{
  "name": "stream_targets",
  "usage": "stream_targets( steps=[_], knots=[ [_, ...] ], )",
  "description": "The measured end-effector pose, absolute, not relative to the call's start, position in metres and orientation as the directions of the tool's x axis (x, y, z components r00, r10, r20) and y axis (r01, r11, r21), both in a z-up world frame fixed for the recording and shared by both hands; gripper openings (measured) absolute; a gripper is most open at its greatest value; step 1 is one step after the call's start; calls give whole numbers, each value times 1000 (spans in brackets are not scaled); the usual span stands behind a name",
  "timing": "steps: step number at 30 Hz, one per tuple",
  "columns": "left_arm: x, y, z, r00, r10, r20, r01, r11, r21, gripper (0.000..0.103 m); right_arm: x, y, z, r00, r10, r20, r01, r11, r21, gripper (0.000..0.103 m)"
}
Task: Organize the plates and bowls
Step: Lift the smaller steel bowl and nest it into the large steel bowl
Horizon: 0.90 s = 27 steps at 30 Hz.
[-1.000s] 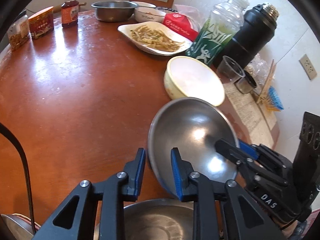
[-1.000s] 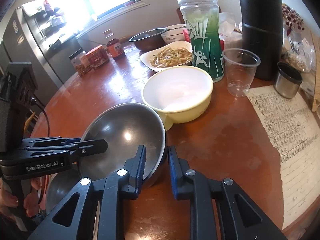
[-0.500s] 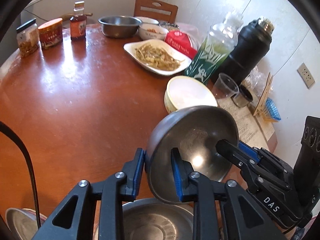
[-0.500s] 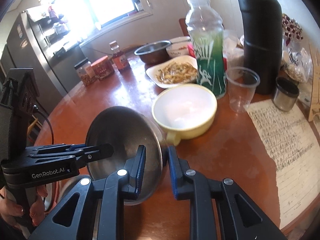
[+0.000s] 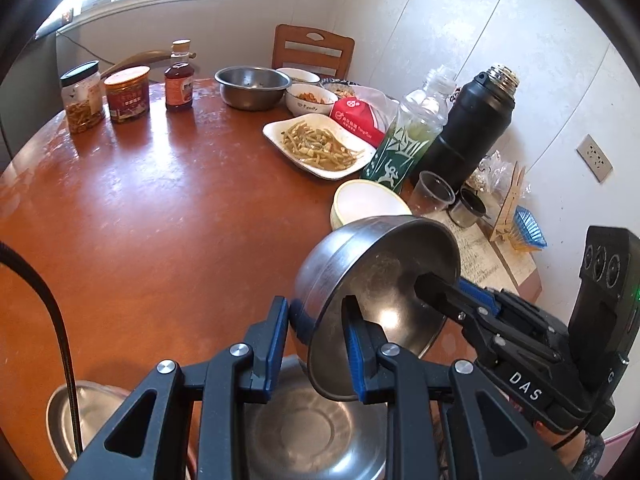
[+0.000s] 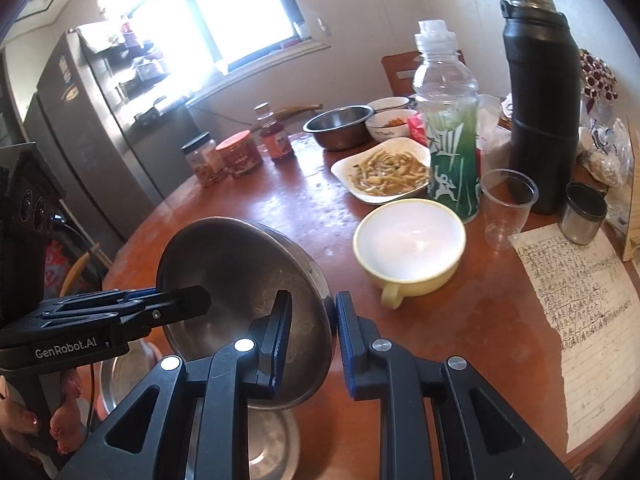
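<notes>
Steel bowl now lifted off table, tilted, vs 1s ago. L gripper + R gripper both clamped narrow on rim. Hangs above near steel bowl; prob nesting next.

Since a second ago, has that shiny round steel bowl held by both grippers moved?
Yes. The steel bowl has lifted and tipped more upright; in the left wrist view its rim now overlaps the yellow bowl, which it sat below.

Steel bowl tilted steeply above another bowl.
</notes>
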State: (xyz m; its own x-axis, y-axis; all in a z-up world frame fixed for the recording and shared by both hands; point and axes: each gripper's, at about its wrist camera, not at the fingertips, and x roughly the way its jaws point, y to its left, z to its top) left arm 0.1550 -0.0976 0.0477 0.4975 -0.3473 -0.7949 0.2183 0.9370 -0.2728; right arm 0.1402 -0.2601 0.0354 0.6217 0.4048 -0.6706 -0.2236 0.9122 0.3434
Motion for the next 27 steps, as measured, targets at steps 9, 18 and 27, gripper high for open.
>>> stream_targets(
  steps=[9,18,27],
  knots=[
    [123,-80,45,475,-355,-805,202,935,-293,27,112,-243,44,607,428,-670,-275,904,328,24],
    [90,-64,41,465,-349,-814,195,937,-291,27,81,-227,46,575,450,-683,-318,893,319,25],
    [66,-52,25,398,-364,-842,192,931,-312,29,55,-213,31,507,465,-726,-354,880,316,25]
  ],
)
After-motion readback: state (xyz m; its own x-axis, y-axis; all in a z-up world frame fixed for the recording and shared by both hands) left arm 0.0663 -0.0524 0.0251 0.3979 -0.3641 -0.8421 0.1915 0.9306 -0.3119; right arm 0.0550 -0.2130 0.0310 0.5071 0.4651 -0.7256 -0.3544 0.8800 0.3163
